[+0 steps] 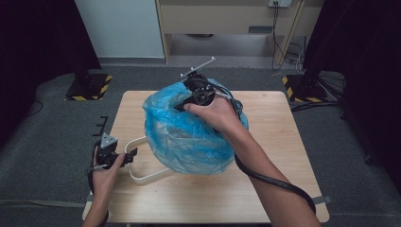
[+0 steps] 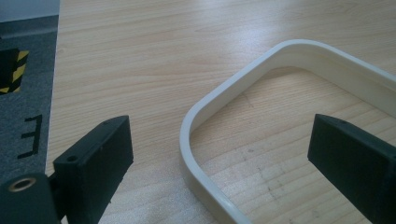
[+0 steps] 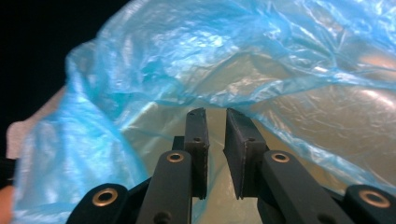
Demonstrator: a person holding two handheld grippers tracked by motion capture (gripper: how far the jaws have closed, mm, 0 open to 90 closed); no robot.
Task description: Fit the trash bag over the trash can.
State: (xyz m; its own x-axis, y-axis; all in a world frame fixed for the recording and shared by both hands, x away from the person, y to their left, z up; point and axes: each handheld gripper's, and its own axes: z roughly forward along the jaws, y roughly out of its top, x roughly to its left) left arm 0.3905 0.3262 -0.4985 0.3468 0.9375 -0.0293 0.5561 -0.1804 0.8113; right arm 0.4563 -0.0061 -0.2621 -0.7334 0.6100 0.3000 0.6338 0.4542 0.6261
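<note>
A crumpled blue plastic bag [image 1: 189,137] lies over a cream frame with rounded corners [image 1: 142,177] on the wooden table [image 1: 265,189]. My right gripper [image 1: 185,105] reaches over the bag's far rim. In the right gripper view its jaws [image 3: 215,114] stand almost together, a thin slit between them, with the bag's edge [image 3: 233,100] running across their tips. My left gripper [image 1: 130,157] rests at the table's left side. Its jaws [image 2: 219,144] are wide open and straddle the frame's rounded corner [image 2: 187,135] without touching it.
Grey carpet surrounds the table. Black stands with yellow-striped bases [image 1: 90,87] flank it at the back left and back right. A pale cabinet [image 1: 227,19] and loose cables [image 1: 283,42] sit beyond the far edge. The right gripper's cable [image 1: 274,182] trails along the forearm.
</note>
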